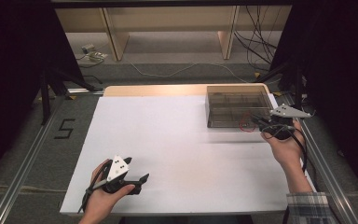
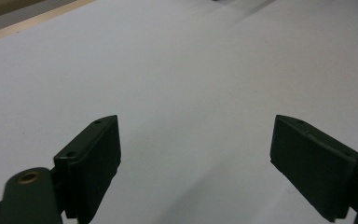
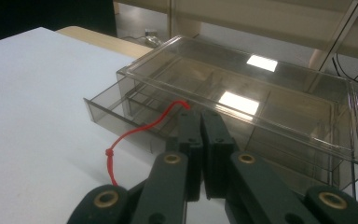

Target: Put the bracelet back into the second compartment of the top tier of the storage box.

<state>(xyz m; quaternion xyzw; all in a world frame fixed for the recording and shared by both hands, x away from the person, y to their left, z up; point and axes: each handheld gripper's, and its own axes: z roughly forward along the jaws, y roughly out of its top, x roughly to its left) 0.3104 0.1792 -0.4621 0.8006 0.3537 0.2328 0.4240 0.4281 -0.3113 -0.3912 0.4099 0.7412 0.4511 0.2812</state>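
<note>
At the near left of the white table [image 1: 177, 154] we see the left gripper [image 1: 137, 179], held low over the bare surface by the person's left hand [image 1: 103, 193], with its grey three-cornered plate [image 1: 118, 167] on top. In the left gripper view its two black jaws stand wide apart, with nothing between them but the table top.

Moving right across the bare middle of the table, we come to the clear smoky plastic drawer box [image 1: 237, 108], which sits at the far right corner of the table. In the right gripper view its lower drawer [image 3: 121, 112] stands pulled out a little toward the left of that view, and a thin red cord [image 3: 142, 130] with a knot in it loops down from the drawer front to the table.

Just at the box's near right corner we find the right gripper [image 1: 256, 120], held by the right hand [image 1: 286, 149], whose sleeve [image 1: 307, 207] is plaid. Its jaws are pressed together, and the upper end of the red cord runs in at their tips, so we take them to be pinching that cord.
</note>
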